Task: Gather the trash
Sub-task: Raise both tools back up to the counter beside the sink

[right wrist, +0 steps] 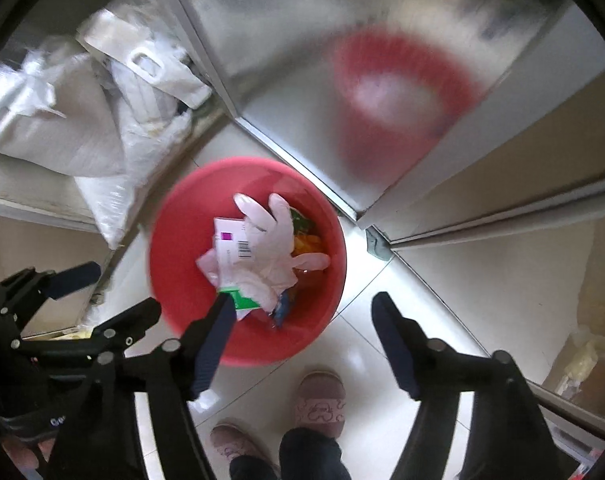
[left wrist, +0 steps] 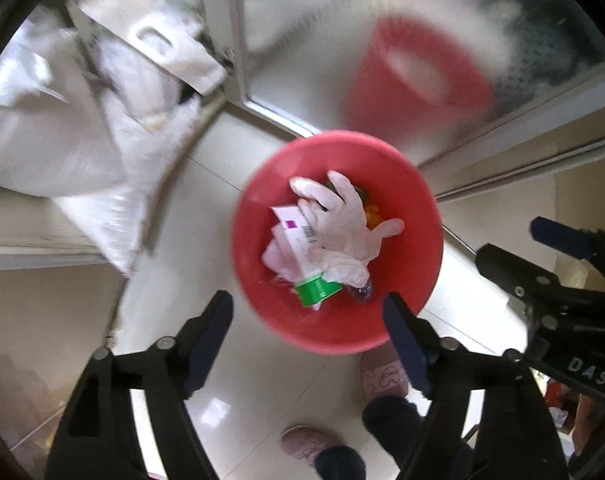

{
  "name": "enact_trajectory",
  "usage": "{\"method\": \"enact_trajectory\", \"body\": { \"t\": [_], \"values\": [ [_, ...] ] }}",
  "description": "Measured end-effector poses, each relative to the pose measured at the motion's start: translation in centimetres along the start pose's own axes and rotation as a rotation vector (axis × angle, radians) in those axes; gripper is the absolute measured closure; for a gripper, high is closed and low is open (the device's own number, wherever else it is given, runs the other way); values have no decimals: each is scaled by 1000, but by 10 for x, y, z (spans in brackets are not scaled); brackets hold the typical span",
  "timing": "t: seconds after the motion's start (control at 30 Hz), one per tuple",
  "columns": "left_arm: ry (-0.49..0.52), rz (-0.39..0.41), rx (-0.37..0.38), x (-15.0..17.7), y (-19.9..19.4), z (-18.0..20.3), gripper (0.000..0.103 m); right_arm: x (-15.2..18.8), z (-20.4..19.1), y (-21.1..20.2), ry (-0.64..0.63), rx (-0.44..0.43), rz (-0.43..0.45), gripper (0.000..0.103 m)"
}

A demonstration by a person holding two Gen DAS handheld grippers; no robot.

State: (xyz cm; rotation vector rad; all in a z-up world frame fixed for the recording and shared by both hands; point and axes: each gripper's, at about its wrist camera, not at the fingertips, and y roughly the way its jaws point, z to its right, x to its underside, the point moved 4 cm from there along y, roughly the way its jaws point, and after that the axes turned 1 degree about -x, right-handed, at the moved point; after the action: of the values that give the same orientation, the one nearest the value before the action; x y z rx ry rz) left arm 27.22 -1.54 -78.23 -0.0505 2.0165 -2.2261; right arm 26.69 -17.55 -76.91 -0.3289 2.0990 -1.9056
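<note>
Left wrist view, left tool jaws apart, empty, right tool likewise, white glove atop litter in red bin.

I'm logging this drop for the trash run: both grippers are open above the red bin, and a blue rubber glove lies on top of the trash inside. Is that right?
Not quite. The glove is white, not blue, as the left wrist view shows. The rest stands: left gripper and right gripper are open above the red bin, glove on top.

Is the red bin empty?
No, the red bin holds a white glove, a green carton and paper.
</note>
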Motion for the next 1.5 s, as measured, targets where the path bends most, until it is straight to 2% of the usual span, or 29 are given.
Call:
{"method": "enact_trajectory", "body": {
  "t": [0.13,0.2,0.33,0.43,0.57,0.77,1.07,1.23,1.5],
  "values": [
    [-3,51,-2,-1,-72,-9,21,4,-14,-67,4,-29,34,24],
    [-3,80,-5,-1,-117,-12,21,4,-24,-111,-4,-35,67,20],
    [-3,160,-5,2,-208,-15,20,4,-43,-200,-31,-45,144,18],
    [-30,227,7,4,-279,-18,17,3,-53,-262,-43,-40,201,10],
    [-56,277,35,5,-350,-14,15,7,-61,-334,-39,-45,260,2],
    [-35,352,32,7,-447,5,15,14,-62,-426,-21,-33,333,1],
    [-22,461,27,-2,-549,26,15,10,-59,-527,-24,-9,448,1],
    [-6,521,-6,-19,-588,37,15,-4,-58,-555,-31,-12,504,1],
    [-20,562,-41,-64,-614,43,15,-53,-49,-590,-83,-38,574,1]
  ]
}}
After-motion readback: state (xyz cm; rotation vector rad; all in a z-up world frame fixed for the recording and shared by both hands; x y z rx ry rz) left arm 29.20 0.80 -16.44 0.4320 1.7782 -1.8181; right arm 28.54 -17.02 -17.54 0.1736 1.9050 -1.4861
